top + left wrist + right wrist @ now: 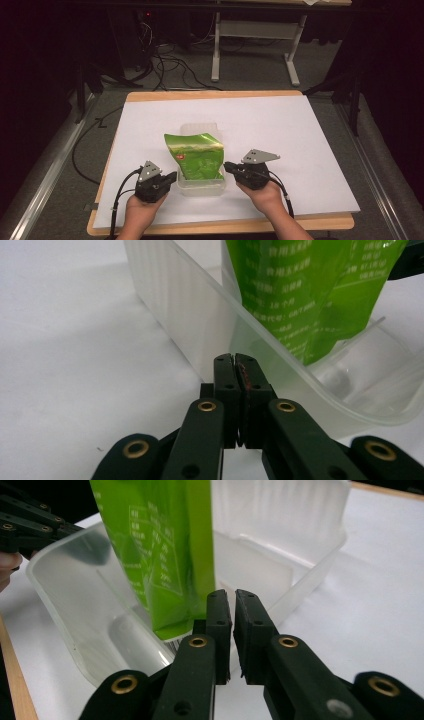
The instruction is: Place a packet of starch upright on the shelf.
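Grippers flank your clear plastic tub (pixel 201 187) on the table (pixel 300 130): left hand-held gripper (pixel 173 177) pinched shut against its wall, right hand-held gripper (pixel 227 166) nearly closed beside it, likely steadying the green pouch (pixel 196 156) standing tilted inside

A white sheet (pixel 280 125) covers the light wooden tabletop (pixel 210 94). Beyond it, black cables (pixel 170 65) lie on grey floor beside a grey metal table frame (pixel 250 30).
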